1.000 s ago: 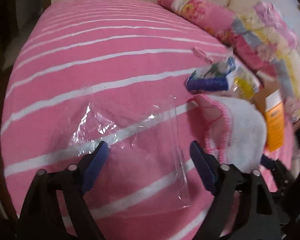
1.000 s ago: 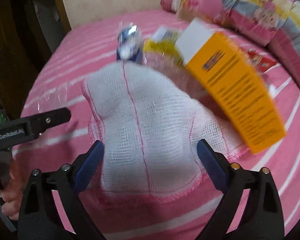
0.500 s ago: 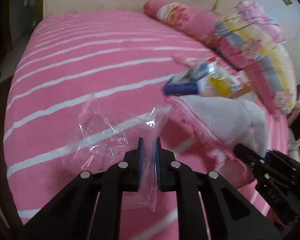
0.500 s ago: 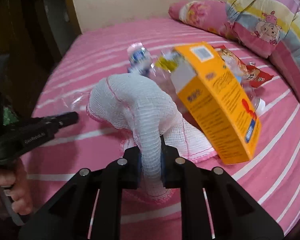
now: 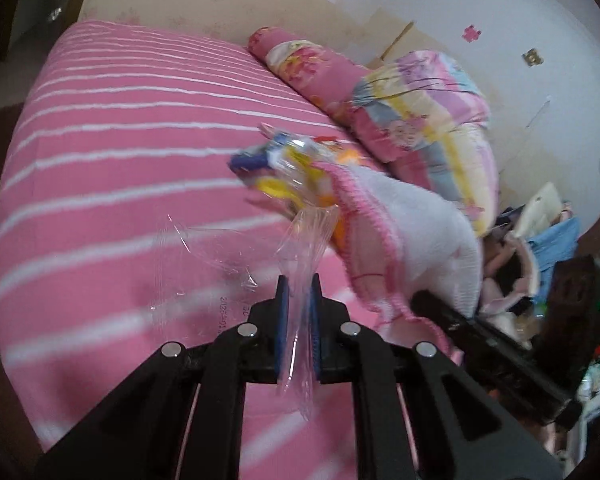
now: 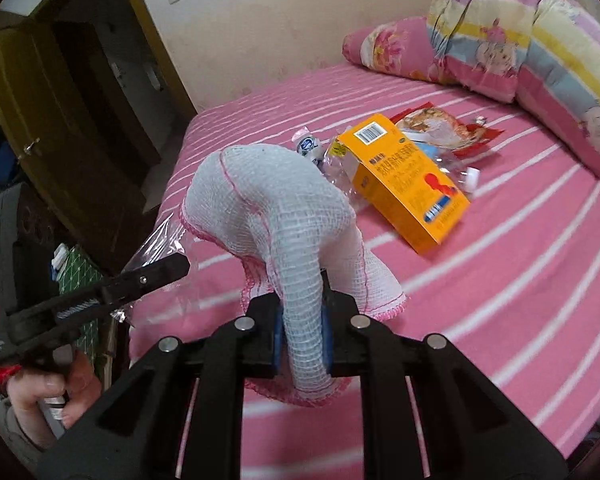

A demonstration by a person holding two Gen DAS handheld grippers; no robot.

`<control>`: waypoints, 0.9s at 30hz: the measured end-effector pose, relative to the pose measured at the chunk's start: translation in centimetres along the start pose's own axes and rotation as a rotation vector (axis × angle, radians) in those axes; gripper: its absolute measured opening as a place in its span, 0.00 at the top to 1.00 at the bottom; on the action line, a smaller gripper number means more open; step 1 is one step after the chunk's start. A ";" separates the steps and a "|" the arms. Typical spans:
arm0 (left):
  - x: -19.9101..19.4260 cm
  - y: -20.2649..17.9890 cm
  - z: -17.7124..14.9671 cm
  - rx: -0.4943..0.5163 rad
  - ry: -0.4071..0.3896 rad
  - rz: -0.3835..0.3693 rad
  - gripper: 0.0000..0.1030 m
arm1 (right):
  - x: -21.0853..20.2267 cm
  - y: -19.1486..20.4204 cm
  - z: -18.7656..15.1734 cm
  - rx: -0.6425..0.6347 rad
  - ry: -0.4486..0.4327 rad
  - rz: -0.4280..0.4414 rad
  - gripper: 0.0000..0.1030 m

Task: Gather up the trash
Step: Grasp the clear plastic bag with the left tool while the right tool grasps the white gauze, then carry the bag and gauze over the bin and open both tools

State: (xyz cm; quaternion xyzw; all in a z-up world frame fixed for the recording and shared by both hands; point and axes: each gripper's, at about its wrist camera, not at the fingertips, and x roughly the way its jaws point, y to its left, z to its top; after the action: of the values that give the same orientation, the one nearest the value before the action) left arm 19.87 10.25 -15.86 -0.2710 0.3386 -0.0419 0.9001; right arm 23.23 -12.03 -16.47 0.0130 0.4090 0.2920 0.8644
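Our left tool [image 5: 298, 312] pinches the clear plastic bag [image 5: 236, 256]; right tool [image 6: 302, 320] clamps the gauze cloth [image 6: 268, 204]; orange box [image 6: 408, 184] lies at one o'clock, nearer our right.

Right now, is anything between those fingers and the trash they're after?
No. The left gripper is already shut on the clear bag, and the right gripper on the white cloth. The orange box and wrappers lie uncovered beyond on the bed.
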 end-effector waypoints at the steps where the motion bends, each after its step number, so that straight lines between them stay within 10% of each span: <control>1: -0.6 -0.8 -0.7 0.000 0.002 -0.006 0.91 | -1.2 0.2 -1.0 -0.003 -0.007 -0.005 0.86; 15: -8.0 -17.2 -7.9 0.110 0.012 -0.215 0.91 | -20.5 -1.9 -8.0 0.126 -0.187 -0.106 0.85; 27: -4.7 -30.4 -16.8 0.248 0.159 -0.357 0.91 | -31.2 -9.0 -13.6 0.255 -0.265 -0.249 0.85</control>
State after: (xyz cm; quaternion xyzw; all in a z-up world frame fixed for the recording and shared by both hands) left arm 8.93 -22.07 -7.90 -0.2096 0.3475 -0.2632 0.8752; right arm 2.55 -38.50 -6.04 0.1100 0.3238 0.1248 0.9314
